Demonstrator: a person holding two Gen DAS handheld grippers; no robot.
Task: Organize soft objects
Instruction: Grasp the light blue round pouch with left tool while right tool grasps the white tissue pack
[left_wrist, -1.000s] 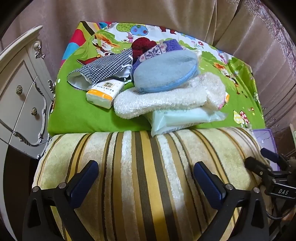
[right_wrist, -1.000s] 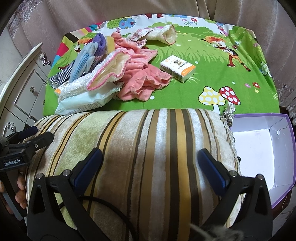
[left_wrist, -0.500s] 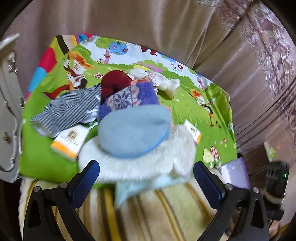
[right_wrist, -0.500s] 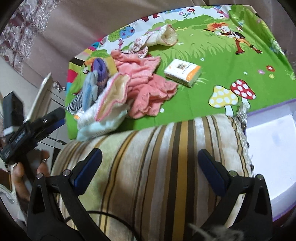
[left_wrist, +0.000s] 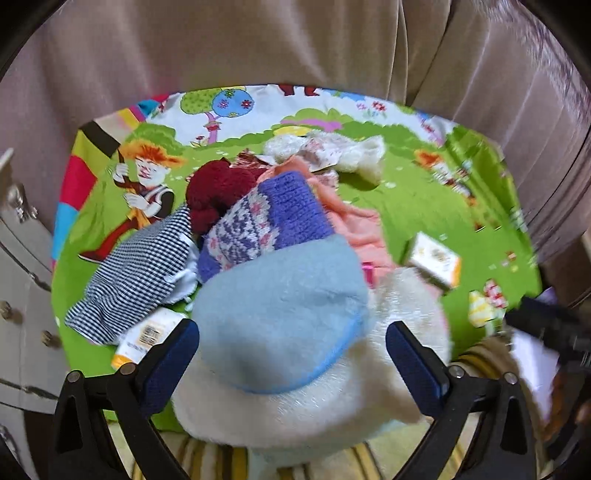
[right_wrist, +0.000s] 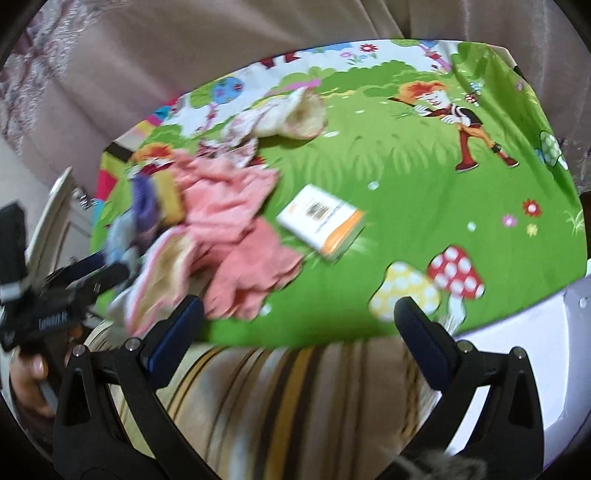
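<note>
Nearest, the left gripper (left_wrist: 291, 354) hangs over the pile with its jaws beginning to close around a pale blue fleece hat (left_wrist: 280, 314), the pads not yet pressing on it. It looks light and squashy, so a pinch at the bound rim would likely hold best. It lies on a white fluffy towel (left_wrist: 332, 398). The right gripper (right_wrist: 299, 332) is spread wide, empty, above a striped cushion (right_wrist: 295, 398). Beyond lie a pink cloth (right_wrist: 236, 221) and a tissue pack (right_wrist: 321, 225) on the cartoon sheet (right_wrist: 424, 184).

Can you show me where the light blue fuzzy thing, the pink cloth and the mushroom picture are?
light blue fuzzy slipper (left_wrist: 280, 317), left wrist view, its broad top.
pink cloth (right_wrist: 236, 221), right wrist view, its crumpled middle.
red mushroom print (right_wrist: 456, 273), right wrist view, its spotted cap.
</note>
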